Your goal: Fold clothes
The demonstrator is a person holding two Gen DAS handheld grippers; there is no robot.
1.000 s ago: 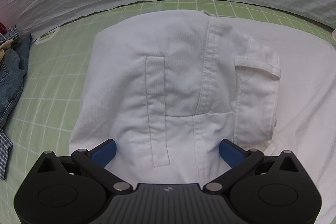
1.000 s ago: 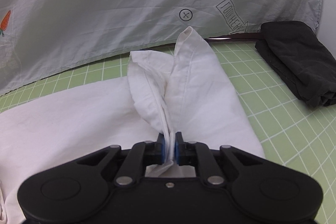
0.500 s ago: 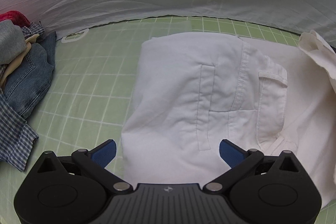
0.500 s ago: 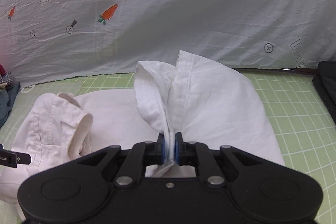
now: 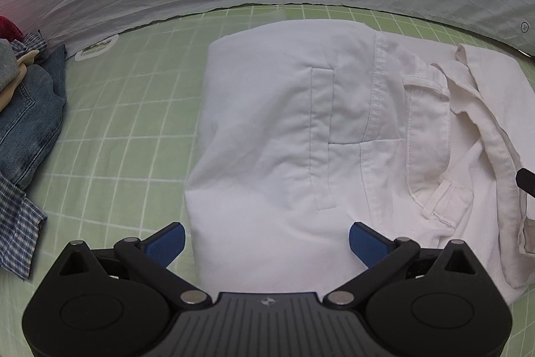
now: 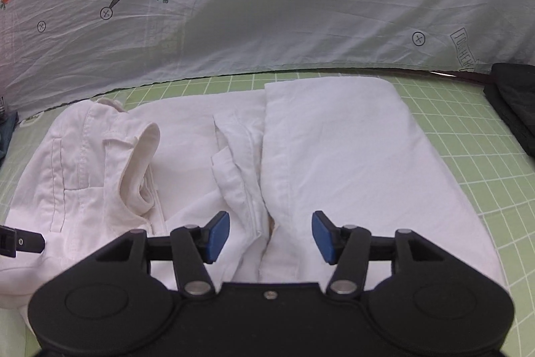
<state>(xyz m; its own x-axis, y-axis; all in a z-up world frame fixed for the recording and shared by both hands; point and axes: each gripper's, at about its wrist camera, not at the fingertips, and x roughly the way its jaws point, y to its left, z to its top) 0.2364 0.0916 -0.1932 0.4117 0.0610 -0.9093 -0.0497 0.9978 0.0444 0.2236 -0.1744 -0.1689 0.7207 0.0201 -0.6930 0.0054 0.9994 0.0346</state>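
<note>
A white pair of trousers (image 5: 301,129) lies folded on the green grid mat (image 5: 127,136). Its waistband, pocket and belt loop show in the left wrist view. My left gripper (image 5: 265,241) is open and empty, just above the garment's near edge. In the right wrist view the trousers (image 6: 334,149) lie flat, with the right leg part folded over and a rumpled hem fold in the middle. My right gripper (image 6: 271,236) is open and empty above that fold. The tip of the left gripper (image 6: 20,241) shows at the left edge.
A pile of clothes with blue jeans (image 5: 26,116) and a checked shirt (image 5: 16,223) lies at the left. A folded dark garment (image 6: 511,109) lies at the far right. A white sheet with carrot prints (image 6: 267,5) hangs behind the mat.
My right gripper has opened and let go of the white fold, which now lies flat on the trousers. My left gripper stays open and has shifted slightly over the garment.
</note>
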